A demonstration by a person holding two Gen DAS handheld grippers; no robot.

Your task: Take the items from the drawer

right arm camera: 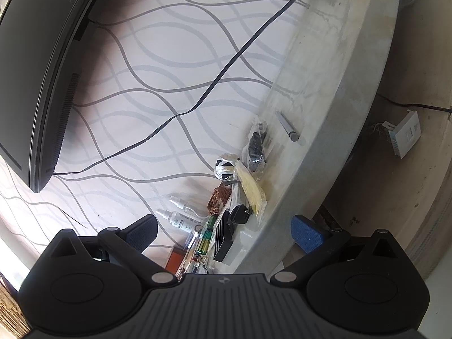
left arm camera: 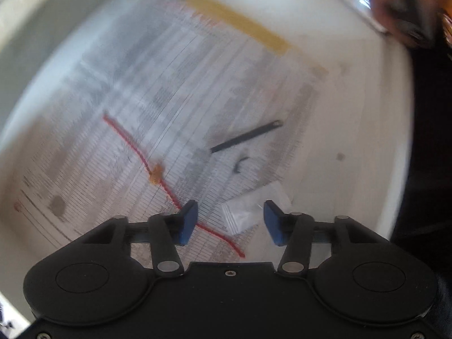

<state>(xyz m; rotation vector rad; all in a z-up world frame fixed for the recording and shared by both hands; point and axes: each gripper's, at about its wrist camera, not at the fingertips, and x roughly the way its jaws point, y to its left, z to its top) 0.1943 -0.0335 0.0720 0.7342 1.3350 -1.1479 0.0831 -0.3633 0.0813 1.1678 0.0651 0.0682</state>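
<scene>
While left tongs (left arm camera: 230, 223) gape over the drawer's (left arm camera: 353, 107) plastic packet (left arm camera: 243, 212); right tongs (right arm camera: 224, 233) gape, empty.

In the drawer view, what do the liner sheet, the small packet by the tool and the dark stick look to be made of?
Liner sheet: printed paper, matte, judging by ruled table lines and text, though blurred. Small packet: probably clear plastic film, translucent and crinkled with a glint. Dark stick: thin and black; plastic or metal, the blur leaves it open.

No legible text anywhere: print on the lined sheet (left arm camera: 175, 107) in the drawer blurred; monitor (right arm camera: 42, 65) edge lettering and spray bottle (right arm camera: 180, 219) label too small to read.
</scene>
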